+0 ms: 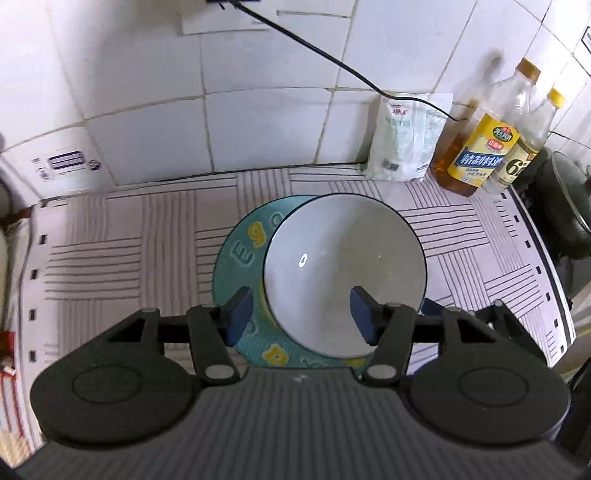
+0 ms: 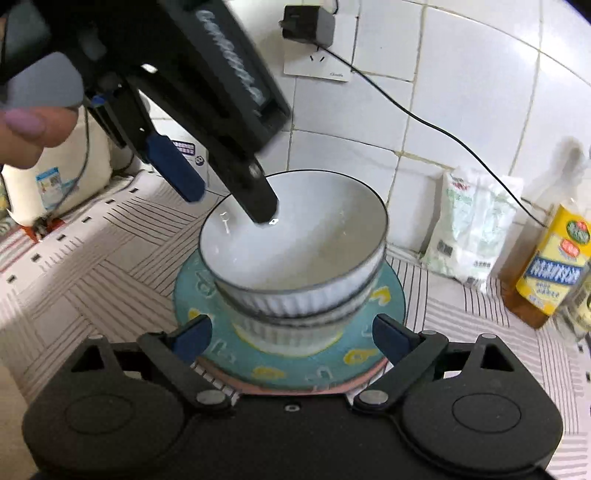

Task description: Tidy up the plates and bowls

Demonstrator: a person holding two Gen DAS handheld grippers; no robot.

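Note:
Two ribbed white bowls with dark rims are stacked, the upper bowl point(image 2: 295, 240) nested in the lower bowl point(image 2: 288, 332). They stand on a teal plate point(image 2: 388, 306) with yellow letters, and a pink plate point(image 2: 258, 386) shows under its near edge. My left gripper point(image 1: 301, 317) is open above the upper bowl point(image 1: 343, 273). One pad is over the bowl's inside and the other outside its left rim over the teal plate point(image 1: 240, 254); neither touches. From the right wrist, the left gripper point(image 2: 229, 203) hangs over the far-left rim. My right gripper point(image 2: 291, 339) is open, level with the plate's near edge.
The dishes rest on a striped mat point(image 1: 110, 258) against a tiled wall. At the back right stand oil and vinegar bottles point(image 1: 476, 155) and a white bag point(image 1: 402, 140). A black cable point(image 2: 424, 122) runs down from a wall plug point(image 2: 306, 22). A white box point(image 1: 62, 166) sits at the left.

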